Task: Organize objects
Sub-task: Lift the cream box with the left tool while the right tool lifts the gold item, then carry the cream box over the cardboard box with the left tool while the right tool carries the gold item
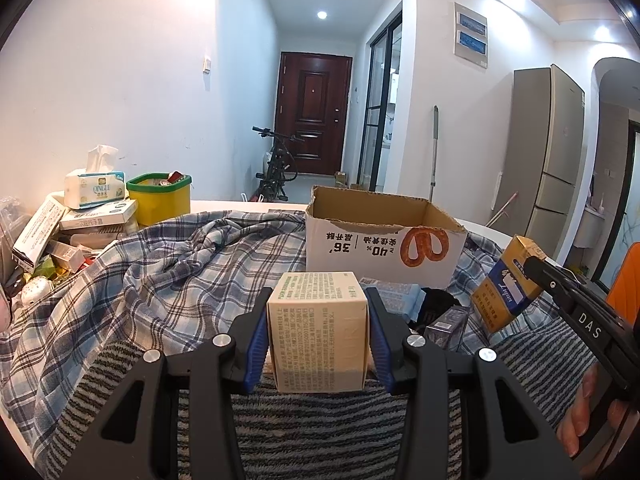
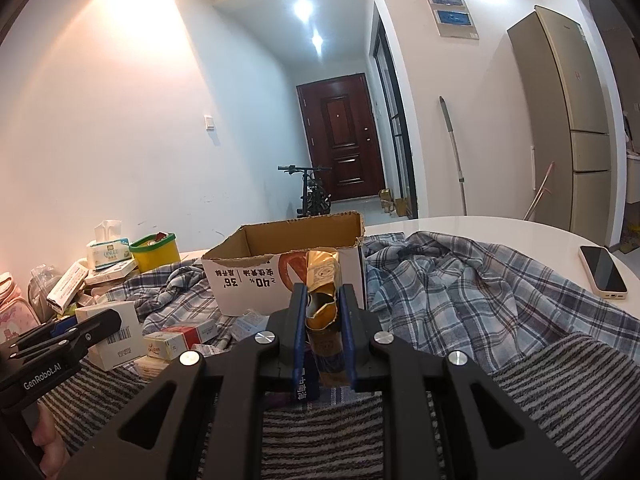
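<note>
While clamped between blue pads of left gripper [image 1: 318, 332], cream box [image 1: 318, 330] sits lower centre of left view, upright, printed face toward camera, above striped towel [image 1: 320, 432]. Right gripper [image 2: 323, 338] squeezes gold-and-blue pack [image 2: 323, 304], long axis pointing away toward open cardboard box [image 2: 288, 272] at frame centre; pack top torn. Box print upside down: "40%", "36". Gripper bodies read "DAS", "GenRobot.AI". Tissue pack [image 1: 95, 189] at left reads "QINGLI". Phone [image 2: 603, 274] at right edge on white table [image 2: 480, 228].

- We see a matt corrugated cardboard box [image 1: 384, 236].
- Soft woven plaid cloth [image 1: 160, 272].
- Our left gripper [image 1: 318, 336] pinches a matt paper carton [image 1: 318, 328].
</note>
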`<state>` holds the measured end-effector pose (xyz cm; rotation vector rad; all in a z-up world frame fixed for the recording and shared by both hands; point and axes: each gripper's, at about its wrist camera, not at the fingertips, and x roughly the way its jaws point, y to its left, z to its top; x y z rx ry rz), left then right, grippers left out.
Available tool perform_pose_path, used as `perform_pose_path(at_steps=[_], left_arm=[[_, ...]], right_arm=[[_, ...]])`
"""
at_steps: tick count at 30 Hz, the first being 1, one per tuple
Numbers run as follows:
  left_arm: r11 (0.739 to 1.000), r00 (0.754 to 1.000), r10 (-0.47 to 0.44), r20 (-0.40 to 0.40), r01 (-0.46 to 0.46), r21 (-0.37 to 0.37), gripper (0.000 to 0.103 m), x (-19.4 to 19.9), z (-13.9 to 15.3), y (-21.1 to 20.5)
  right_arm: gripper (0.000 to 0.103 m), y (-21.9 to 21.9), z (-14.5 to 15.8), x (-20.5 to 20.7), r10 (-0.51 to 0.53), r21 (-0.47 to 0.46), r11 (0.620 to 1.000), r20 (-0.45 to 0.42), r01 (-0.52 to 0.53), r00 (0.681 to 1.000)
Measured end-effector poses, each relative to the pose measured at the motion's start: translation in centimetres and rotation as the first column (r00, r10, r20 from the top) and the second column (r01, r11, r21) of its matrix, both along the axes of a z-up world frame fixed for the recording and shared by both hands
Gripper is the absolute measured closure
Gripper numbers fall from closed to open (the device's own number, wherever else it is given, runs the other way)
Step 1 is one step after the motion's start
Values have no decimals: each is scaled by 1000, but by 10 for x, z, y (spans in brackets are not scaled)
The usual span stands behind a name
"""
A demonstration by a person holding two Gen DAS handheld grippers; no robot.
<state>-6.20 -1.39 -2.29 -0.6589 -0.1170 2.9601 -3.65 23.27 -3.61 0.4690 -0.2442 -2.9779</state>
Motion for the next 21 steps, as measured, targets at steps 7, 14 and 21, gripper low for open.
perform_pose_path(at_steps=[7,14,21], left_arm=[[999,995,44,-85,-45,-9,58,20,18,-3],[997,989,-72,-133,69,-27,58,49,66,-1],[990,947,-124,-298,98,-99,58,57,154,13]], right_arm=[[88,6,14,13,20,-2,1000,-19,-20,1000],[88,21,75,44,107,74,992,-120,-99,987],[88,28,166,52,165,119,983,-254,-138,953]])
